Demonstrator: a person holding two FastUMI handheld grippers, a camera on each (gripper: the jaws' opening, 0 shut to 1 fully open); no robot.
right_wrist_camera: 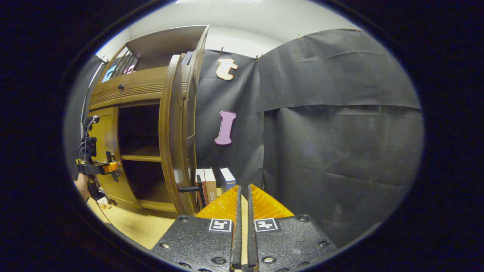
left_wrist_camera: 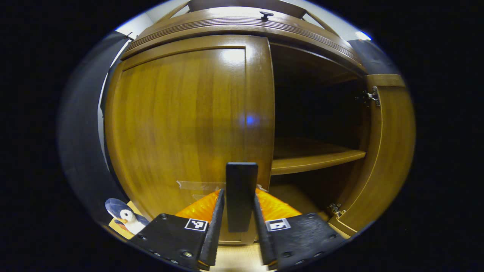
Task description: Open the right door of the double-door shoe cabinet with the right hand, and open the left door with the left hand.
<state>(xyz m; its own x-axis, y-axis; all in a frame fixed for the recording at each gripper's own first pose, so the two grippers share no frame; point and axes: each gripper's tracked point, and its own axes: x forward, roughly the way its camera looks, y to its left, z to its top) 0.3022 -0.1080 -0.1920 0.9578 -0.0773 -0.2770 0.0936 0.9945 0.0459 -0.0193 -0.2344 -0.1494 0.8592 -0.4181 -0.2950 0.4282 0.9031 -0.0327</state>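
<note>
The wooden shoe cabinet [left_wrist_camera: 242,26] stands close in front of me in the left gripper view. Its left door [left_wrist_camera: 177,121] lies flat in the frame. A dark upright handle [left_wrist_camera: 242,177] sits at that door's inner edge, and my left gripper [left_wrist_camera: 239,192] is shut on it, one finger pressing each side. The right door [left_wrist_camera: 389,151] is swung wide, baring a dark inside with a shelf [left_wrist_camera: 314,160]. In the right gripper view that right door [right_wrist_camera: 172,132] stands edge-on with its handle [right_wrist_camera: 189,189] sticking out. My right gripper [right_wrist_camera: 244,187] is shut on nothing, away from the cabinet.
A penguin toy [left_wrist_camera: 124,217] sits on the floor at the cabinet's left foot. Books [right_wrist_camera: 211,183] stand between the open right door and the black cloth wall [right_wrist_camera: 340,151]. The left gripper [right_wrist_camera: 107,166] and the hand holding it appear far left in the right gripper view.
</note>
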